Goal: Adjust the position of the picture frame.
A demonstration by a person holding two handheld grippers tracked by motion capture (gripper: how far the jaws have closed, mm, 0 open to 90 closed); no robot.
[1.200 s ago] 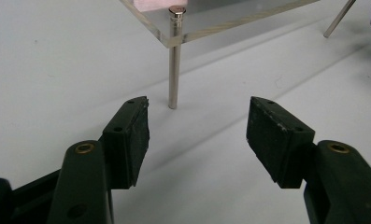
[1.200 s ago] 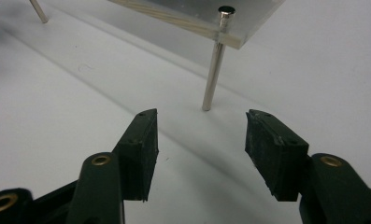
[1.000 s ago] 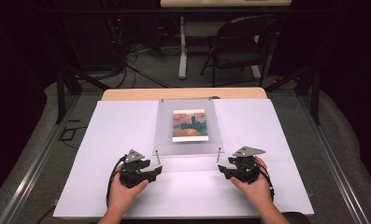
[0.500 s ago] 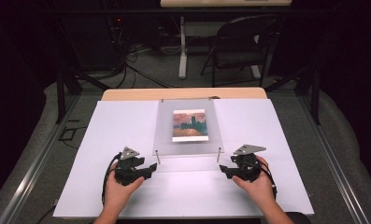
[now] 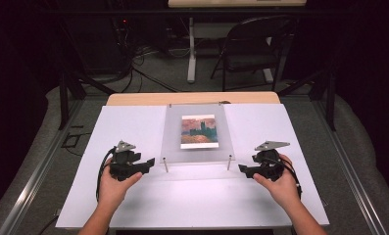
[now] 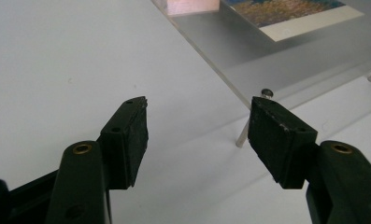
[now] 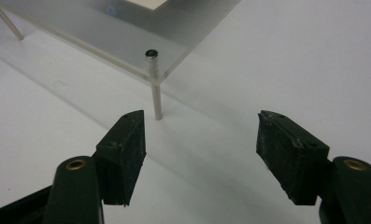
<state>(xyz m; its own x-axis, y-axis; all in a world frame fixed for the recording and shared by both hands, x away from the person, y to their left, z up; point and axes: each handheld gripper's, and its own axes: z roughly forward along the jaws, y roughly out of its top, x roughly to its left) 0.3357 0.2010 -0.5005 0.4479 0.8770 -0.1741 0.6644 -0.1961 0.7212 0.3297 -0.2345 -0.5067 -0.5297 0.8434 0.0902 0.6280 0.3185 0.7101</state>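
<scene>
A clear acrylic plate (image 5: 172,142) stands on thin metal legs on the white board (image 5: 133,122), with a small landscape picture (image 5: 198,131) in its middle. My left gripper (image 5: 149,163) hovers open just left of the front left leg (image 5: 165,165). In the left gripper view that leg (image 6: 242,135) rises beside the right fingertip (image 6: 272,126), and nothing lies between the jaws (image 6: 199,126). My right gripper (image 5: 242,169) is open to the right of the front right leg (image 5: 229,162). Its jaws have just been opening, with nothing between them (image 7: 202,135); the leg (image 7: 156,95) stands ahead of them.
The white board covers a wooden table (image 5: 192,98) whose far edge shows behind the plate. A folding chair (image 5: 253,49) and another table's leg (image 5: 192,54) stand beyond, with cables on the floor (image 5: 143,73). Bare board lies in front of and beside the plate.
Both hands have drawn outward from the plate's front corners and lifted a little. The right gripper's jaws stand wider than before.
</scene>
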